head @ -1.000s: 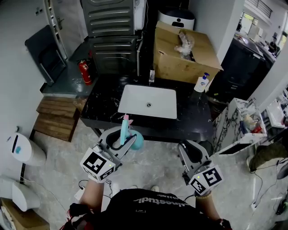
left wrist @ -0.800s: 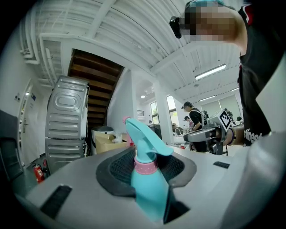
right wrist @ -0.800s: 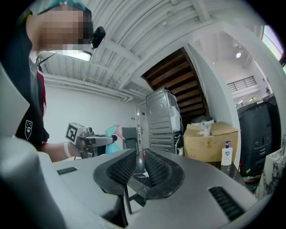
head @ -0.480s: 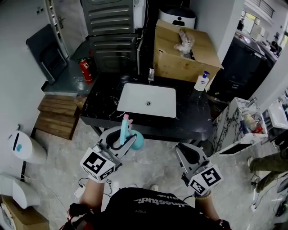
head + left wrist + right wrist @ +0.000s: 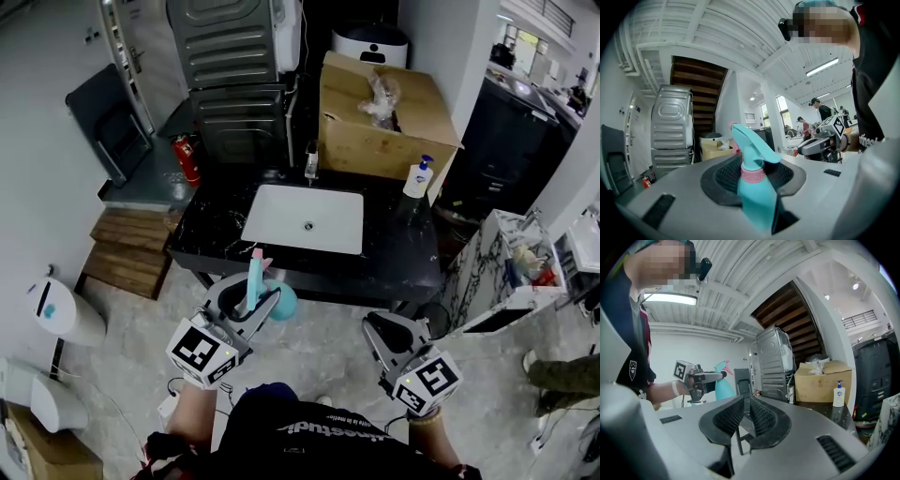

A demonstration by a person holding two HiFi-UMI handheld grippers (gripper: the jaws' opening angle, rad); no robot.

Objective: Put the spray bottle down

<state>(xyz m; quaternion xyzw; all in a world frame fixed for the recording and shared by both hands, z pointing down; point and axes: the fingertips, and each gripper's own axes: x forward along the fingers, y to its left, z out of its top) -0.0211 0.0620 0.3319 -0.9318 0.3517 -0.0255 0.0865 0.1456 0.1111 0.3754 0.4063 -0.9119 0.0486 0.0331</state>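
Note:
A teal spray bottle (image 5: 255, 281) with a pink nozzle and collar stands upright between the jaws of my left gripper (image 5: 249, 292), which is shut on its neck. In the left gripper view the spray bottle (image 5: 752, 187) fills the middle between the dark pads (image 5: 723, 177). It hangs in the air just in front of the near edge of the black counter (image 5: 394, 253). My right gripper (image 5: 392, 328) is to the right at about the same height, shut, with nothing in it. The right gripper view shows my right gripper (image 5: 744, 401) and, off to its left, the bottle (image 5: 723, 380).
A white sink (image 5: 305, 216) is set into the counter. A soap pump bottle (image 5: 418, 176) stands at the back right, a small bottle (image 5: 310, 161) behind the sink. A cardboard box (image 5: 375, 122), a grey machine (image 5: 234, 56) and a red fire extinguisher (image 5: 187, 159) lie beyond.
The counter has come slightly nearer. The left gripper keeps the same hold on the bottle. The right gripper has shifted a little down and left in the view.

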